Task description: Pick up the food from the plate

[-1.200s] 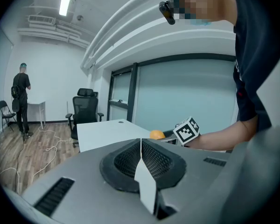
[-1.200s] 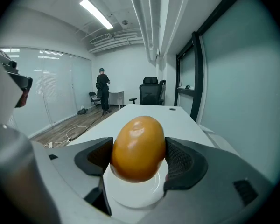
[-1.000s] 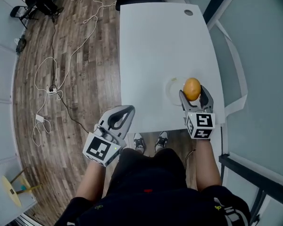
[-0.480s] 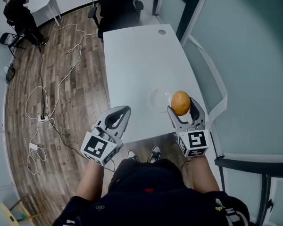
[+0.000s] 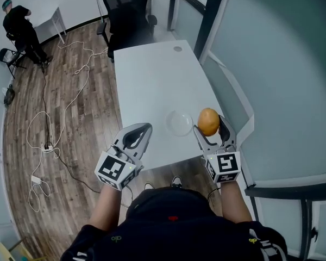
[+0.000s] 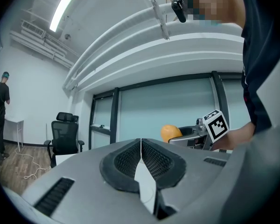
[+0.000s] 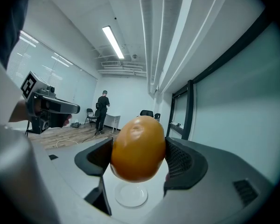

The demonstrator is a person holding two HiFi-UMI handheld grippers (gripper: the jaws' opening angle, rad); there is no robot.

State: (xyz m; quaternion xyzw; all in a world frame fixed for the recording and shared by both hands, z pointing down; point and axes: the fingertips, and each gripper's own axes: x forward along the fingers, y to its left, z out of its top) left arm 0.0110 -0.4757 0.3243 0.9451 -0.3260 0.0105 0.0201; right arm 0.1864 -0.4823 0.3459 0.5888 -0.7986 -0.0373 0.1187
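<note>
Right gripper view shows my right fingers (image 7: 184, 160) clamped on either side of the orange food (image 7: 137, 148), pads across its widest part so it cannot roll out. The bare plate (image 7: 129, 195) lies past their tips on the counter (image 5: 146, 80). My left fingers (image 6: 126, 161) are pressed together on nothing and held off to the side, I judge, because this pick needs only one hand.

Right tongs (image 7: 139, 164) clamp orange (image 7: 138, 148) above plate (image 7: 131, 196).
</note>
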